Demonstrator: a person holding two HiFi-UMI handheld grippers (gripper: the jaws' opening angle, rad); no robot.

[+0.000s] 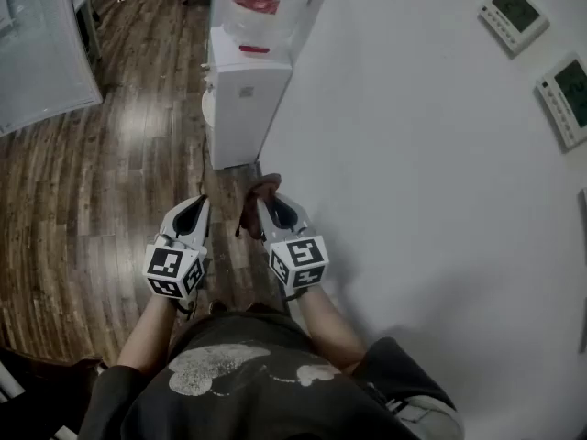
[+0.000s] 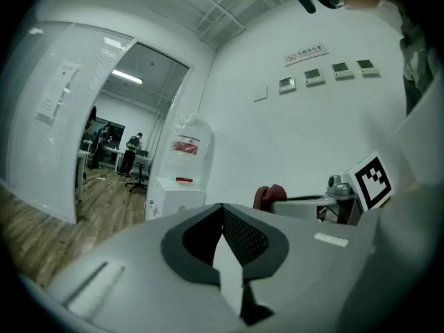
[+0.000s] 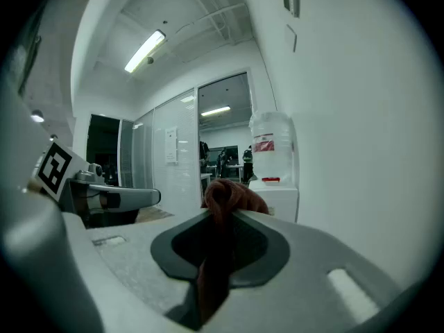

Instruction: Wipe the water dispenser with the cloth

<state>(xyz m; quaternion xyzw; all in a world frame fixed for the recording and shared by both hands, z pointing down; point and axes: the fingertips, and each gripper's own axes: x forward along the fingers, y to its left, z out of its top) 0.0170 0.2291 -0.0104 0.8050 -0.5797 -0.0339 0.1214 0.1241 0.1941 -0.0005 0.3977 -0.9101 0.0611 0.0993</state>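
The white water dispenser [image 1: 240, 90] with a clear bottle on top stands against the white wall, ahead of both grippers. It also shows in the left gripper view as the dispenser [image 2: 177, 189] and in the right gripper view as the dispenser [image 3: 272, 186]. My right gripper [image 1: 266, 200] is shut on a reddish-brown cloth [image 1: 257, 195], which bunches at the jaw tips and hangs between them as the cloth [image 3: 223, 207]. My left gripper [image 1: 197, 207] is shut with nothing in it. Both are held side by side, well short of the dispenser.
A wooden floor [image 1: 110, 172] spreads to the left. The white wall [image 1: 413, 181] runs along the right, carrying wall panels [image 1: 514, 12]. A glass partition [image 1: 41, 53] stands at the far left. People and office chairs [image 2: 132, 161] are far off in another room.
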